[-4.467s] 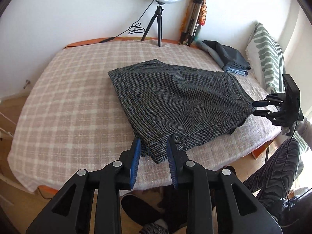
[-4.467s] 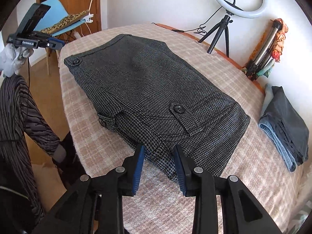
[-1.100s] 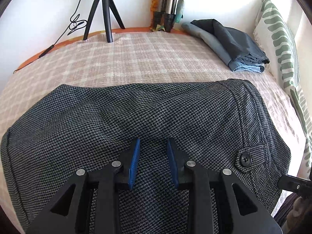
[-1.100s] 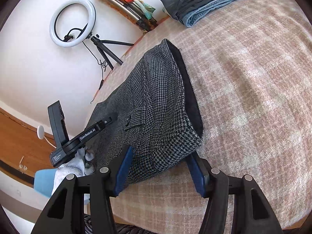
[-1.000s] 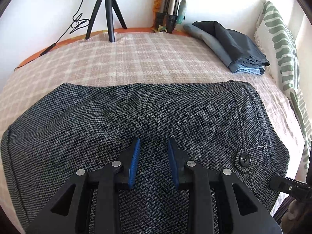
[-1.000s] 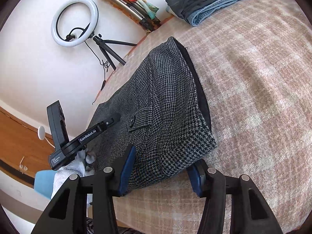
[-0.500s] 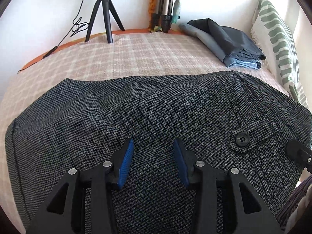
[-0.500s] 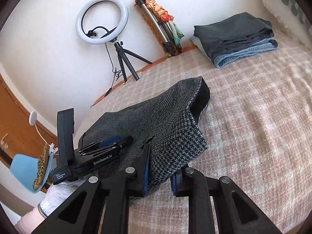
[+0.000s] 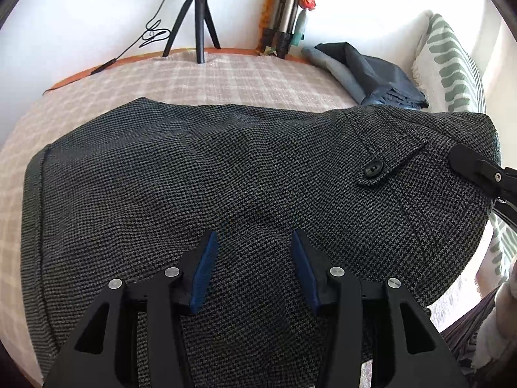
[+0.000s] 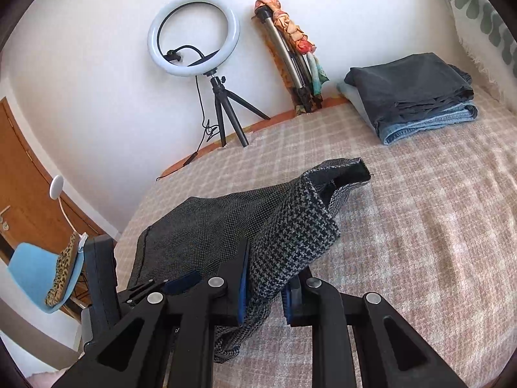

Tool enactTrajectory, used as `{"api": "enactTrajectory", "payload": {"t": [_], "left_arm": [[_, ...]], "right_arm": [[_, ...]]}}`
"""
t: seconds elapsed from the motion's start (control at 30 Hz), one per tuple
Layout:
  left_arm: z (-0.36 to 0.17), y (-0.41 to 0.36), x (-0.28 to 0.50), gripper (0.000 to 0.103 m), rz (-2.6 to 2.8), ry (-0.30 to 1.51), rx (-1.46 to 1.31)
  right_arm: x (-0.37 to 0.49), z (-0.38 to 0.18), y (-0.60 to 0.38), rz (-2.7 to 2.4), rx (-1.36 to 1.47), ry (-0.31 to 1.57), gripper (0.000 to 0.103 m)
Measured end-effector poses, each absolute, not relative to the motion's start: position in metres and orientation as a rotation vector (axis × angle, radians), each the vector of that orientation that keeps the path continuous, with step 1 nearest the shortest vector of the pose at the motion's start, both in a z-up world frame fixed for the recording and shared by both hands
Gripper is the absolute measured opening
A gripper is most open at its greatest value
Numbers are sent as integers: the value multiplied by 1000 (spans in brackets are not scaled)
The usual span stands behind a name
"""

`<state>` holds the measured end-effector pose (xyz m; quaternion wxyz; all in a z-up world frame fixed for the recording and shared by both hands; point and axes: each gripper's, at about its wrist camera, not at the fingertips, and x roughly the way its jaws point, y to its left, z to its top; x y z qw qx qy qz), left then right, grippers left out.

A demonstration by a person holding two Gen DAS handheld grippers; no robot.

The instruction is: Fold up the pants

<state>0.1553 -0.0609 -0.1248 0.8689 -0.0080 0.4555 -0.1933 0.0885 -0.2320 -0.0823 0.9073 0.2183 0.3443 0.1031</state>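
Note:
Grey houndstooth pants [image 9: 226,161] lie folded on the plaid bed cover [image 9: 232,77]. My left gripper [image 9: 252,236] hovers over their near middle. Its jaws are opening, and the cloth lies under and between the blue pads [image 9: 203,268] without being pinched. My right gripper [image 10: 269,274] is shut on the thick end of the pants [image 10: 210,226] and holds it raised off the bed, so the fabric bunches over the fingers. The left wrist view catches the right gripper [image 9: 478,168] at the right edge, beside the buttoned pocket flap [image 9: 374,171]. The left gripper [image 10: 181,283] shows low at the left in the right wrist view.
A stack of folded jeans [image 10: 413,97] lies at the far right of the bed, near a green-patterned pillow [image 9: 452,64]. A ring light on a tripod [image 10: 194,32] and a folded stand [image 10: 290,48] are at the wall. A blue chair [image 10: 35,274] stands beyond the bed's left edge.
My right gripper has closed on the end of the pants, rolled upright and lifted it off the bed. The left gripper's jaws have widened and it has shifted across the cloth.

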Motion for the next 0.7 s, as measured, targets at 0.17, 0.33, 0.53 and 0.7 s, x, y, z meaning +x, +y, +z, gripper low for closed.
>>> {"api": "enactTrajectory", "payload": {"t": [0.17,0.33,0.53,0.7], "left_arm": [[-89,4,153,46,-318,852,-185],[-69,87,154,46,-166,768,-318],[-64,175,144,46,-25,699,-487],[-66,204,136,46,19,683,-517]], "right_arm": [[95,-48,-188,298,291,669,16],[97,-27,-119,422,96,655,16],[95,-42,-17,577,-152,681,16],[92,-81,52,723,-307,760,15]]}}
